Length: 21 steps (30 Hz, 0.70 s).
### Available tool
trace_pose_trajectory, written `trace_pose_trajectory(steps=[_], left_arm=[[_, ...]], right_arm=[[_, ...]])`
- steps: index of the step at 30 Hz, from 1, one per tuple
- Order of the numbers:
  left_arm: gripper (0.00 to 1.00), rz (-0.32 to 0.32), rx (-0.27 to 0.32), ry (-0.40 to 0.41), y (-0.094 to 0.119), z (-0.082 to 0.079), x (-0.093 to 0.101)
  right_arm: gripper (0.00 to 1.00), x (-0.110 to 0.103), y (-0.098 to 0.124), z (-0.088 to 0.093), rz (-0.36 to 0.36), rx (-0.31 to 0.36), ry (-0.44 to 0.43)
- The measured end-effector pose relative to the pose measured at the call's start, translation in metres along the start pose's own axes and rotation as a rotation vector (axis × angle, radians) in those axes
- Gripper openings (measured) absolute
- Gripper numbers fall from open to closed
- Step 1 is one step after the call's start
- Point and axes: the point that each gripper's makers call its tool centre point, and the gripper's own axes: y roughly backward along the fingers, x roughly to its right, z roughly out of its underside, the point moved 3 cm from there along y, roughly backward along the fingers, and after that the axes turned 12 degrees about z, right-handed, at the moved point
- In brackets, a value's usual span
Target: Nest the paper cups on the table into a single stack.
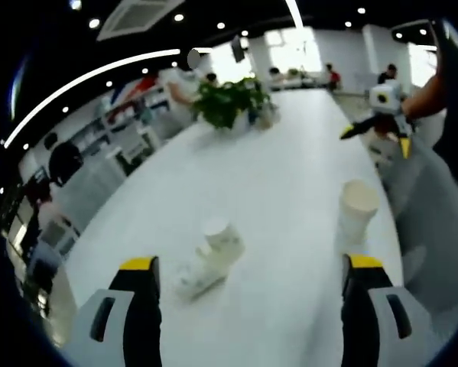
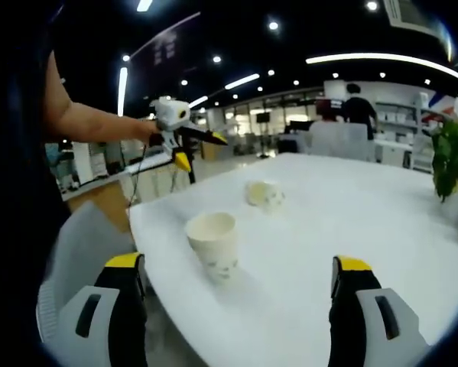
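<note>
Here, 2 white paper cups sat well apart on the long white table (image 1: 290, 160). The upright white paper cup (image 1: 356, 214) stood open-mouthed near the table's edge; the right gripper view showed it as the nearer one (image 2: 213, 243). The second white paper cup lay tipped on its side (image 1: 209, 260) toward the table's middle, with its mouth facing away from the left gripper; whether it was 1 cup or several already nested could not be told. The right gripper view showed it farther off (image 2: 264, 194).

The left gripper (image 1: 251, 283) had its yellow-tipped jaws spread wide, gripping nothing, with the tipped cup ahead of them. The right gripper (image 2: 236, 279) was likewise wide open and empty, the upright cup just ahead. Each gripper also appeared in the other's view, raised off the table beyond its edge.

Judged risks: thin paper would likely crush under a hard squeeze; the tipped cup could roll when nudged by 1 jaw; the upright cup, being near the edge, could be knocked off during nesting. A potted green plant (image 1: 227, 101) stood far down the table.
</note>
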Motion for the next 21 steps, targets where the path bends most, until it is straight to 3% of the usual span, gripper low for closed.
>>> trace_pose_trajectory(steps=[8, 18, 21], left_arm=[[0.93, 0.048, -0.138, -0.096, -0.012, 0.002, -0.029], [0.89, 0.108, -0.235, -0.183, -0.026, -0.013, -0.066], [0.83, 0.147, -0.256, -0.222, -0.03, -0.014, -0.072]], right_arm=[[1.0, 0.003, 0.0, 0.001, 0.004, -0.004, -0.007], [1.0, 0.01, 0.0, 0.004, 0.012, -0.024, -0.022], [1.0, 0.013, -0.001, 0.007, 0.02, -0.034, -0.03]])
